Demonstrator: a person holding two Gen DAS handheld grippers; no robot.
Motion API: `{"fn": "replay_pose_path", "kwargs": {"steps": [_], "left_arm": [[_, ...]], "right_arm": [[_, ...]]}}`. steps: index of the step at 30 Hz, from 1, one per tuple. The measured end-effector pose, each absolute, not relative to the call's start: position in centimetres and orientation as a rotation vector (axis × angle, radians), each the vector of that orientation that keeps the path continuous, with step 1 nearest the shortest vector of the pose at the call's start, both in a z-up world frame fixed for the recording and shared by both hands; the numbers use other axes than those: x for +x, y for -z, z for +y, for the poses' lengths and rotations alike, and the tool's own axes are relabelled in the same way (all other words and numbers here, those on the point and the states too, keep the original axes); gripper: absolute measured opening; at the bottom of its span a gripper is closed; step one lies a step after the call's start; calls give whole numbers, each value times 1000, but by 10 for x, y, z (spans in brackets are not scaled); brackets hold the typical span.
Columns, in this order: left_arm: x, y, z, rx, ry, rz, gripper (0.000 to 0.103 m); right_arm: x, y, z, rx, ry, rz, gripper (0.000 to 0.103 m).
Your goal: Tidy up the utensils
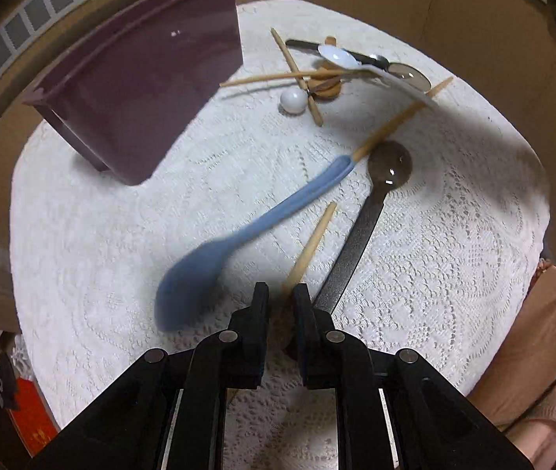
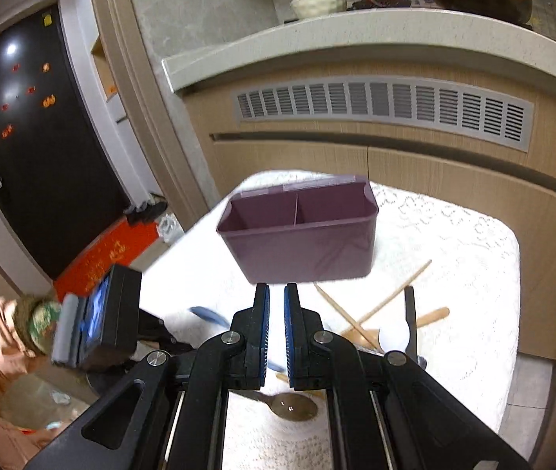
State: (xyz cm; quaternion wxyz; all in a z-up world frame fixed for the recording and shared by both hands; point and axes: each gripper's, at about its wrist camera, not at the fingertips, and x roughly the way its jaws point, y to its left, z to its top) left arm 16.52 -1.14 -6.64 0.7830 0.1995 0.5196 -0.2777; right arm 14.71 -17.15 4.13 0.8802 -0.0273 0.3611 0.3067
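Black fingers of the left gripper [image 1: 281, 297] stand slightly apart, straddling the thick end of a wooden utensil [image 1: 311, 241] whose tapered handle pokes out beyond the tips; whether the pads press it cannot be told. Just left of it lies a soft blue spoon [image 1: 238, 241], blurred, with a wooden handle; just right, a glossy brown spoon with a flat black handle [image 1: 372, 211]. All rest on a white lace tablecloth [image 1: 454, 274]. Farther off is a tangle of chopsticks and spoons [image 1: 328, 74], and to the left the smooth purple utensil holder [image 1: 148, 86]. The right gripper [image 2: 276, 293], with blue ribbed pads, is closed on nothing, the holder [image 2: 305, 235] just beyond its tips. Only this right view shows the holder's two compartments, both bare.
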Motion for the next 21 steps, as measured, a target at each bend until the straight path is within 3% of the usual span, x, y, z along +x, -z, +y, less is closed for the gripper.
{"fn": "replay_pose_path", "kwargs": {"steps": [4,12,15,21], "left_arm": [[165,71,-21,438,569,1123,17],[150,74,-19,489,430,1063,15],[148,73,23,323,336,1098,12],[127,74,80,108,232,1081,11]], "right_arm": [[148,-22,-159,-114,-665,801,9],[160,10,-133,-137,-683,869,44],[155,18,-120,-194,-706,863,49],[149,44,-60,-385,-832,886,50]]}}
